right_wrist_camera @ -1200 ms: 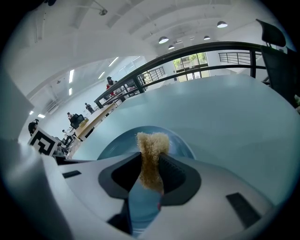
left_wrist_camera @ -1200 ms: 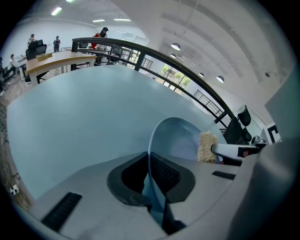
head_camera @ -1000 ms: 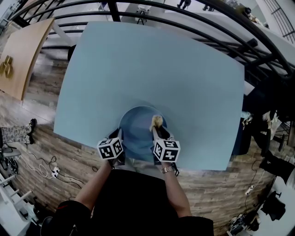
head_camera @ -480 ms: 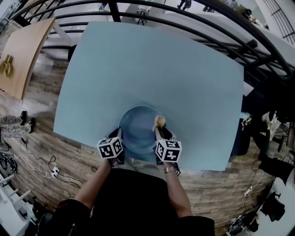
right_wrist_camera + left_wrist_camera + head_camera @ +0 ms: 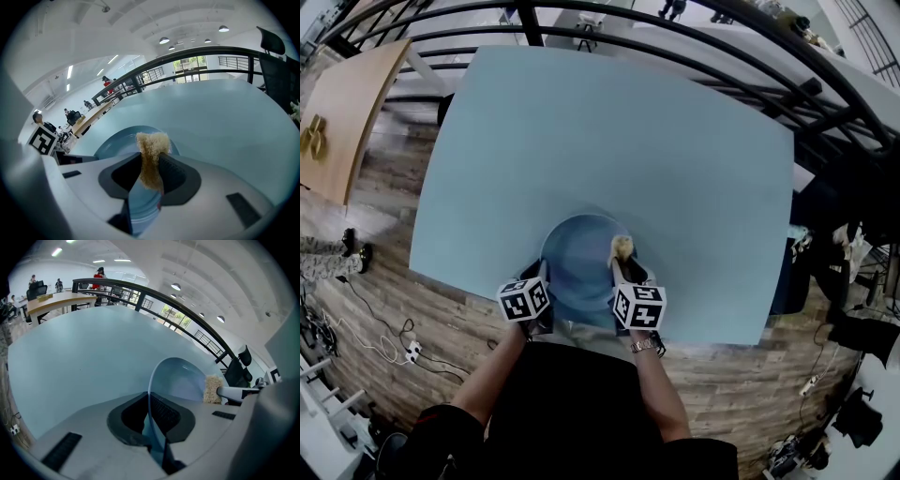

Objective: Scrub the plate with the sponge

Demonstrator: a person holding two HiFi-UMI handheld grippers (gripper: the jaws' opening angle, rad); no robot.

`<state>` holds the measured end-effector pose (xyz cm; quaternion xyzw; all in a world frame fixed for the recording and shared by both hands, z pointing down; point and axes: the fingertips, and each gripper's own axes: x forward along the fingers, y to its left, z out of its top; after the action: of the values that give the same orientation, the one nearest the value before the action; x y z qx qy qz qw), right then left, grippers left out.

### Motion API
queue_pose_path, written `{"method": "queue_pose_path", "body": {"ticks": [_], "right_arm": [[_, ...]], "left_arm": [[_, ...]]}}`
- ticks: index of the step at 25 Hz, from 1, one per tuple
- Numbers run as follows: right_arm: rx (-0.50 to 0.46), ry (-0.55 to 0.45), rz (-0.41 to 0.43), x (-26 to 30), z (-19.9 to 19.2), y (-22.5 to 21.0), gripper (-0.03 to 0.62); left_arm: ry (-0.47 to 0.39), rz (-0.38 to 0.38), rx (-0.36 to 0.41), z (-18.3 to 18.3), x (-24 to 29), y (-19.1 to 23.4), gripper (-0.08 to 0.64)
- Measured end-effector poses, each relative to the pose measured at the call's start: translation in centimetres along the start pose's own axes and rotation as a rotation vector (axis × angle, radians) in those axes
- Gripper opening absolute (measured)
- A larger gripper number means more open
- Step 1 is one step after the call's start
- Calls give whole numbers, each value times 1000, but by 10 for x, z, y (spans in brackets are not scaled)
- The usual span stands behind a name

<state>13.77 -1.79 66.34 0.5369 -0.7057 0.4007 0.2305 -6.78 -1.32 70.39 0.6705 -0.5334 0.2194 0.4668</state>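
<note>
A round blue plate [image 5: 581, 267] lies near the front edge of the light blue table [image 5: 619, 141]. My left gripper [image 5: 538, 281] is shut on the plate's left rim [image 5: 149, 399], which runs edge-on between its jaws. My right gripper [image 5: 617, 267] is shut on a tan fibrous sponge [image 5: 621, 248], and the sponge [image 5: 151, 157] rests on the plate's right part [image 5: 117, 143]. In the left gripper view the sponge [image 5: 213, 390] shows at the plate's far right side.
A black curved railing [image 5: 694, 28] runs behind the table. A wooden desk [image 5: 342, 112] stands at the far left over plank floor. Cables and a socket strip [image 5: 403, 349] lie on the floor at left. Bags and gear [image 5: 853, 281] sit at right.
The sponge in my right gripper shifted slightly right and down on the plate, then back left. The left gripper and the plate have stayed put.
</note>
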Motion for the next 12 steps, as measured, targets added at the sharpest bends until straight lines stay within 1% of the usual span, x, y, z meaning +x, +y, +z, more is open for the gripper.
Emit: {"method": "queue_pose_path", "body": {"ticks": [8, 12], "right_arm": [[-35, 24, 59, 4, -9, 32, 112], [-57, 32, 105, 7, -11, 54, 112]], "left_arm": [[-2, -5, -17, -3, -1, -1, 6], [-9, -18, -29, -2, -1, -1, 6]]}}
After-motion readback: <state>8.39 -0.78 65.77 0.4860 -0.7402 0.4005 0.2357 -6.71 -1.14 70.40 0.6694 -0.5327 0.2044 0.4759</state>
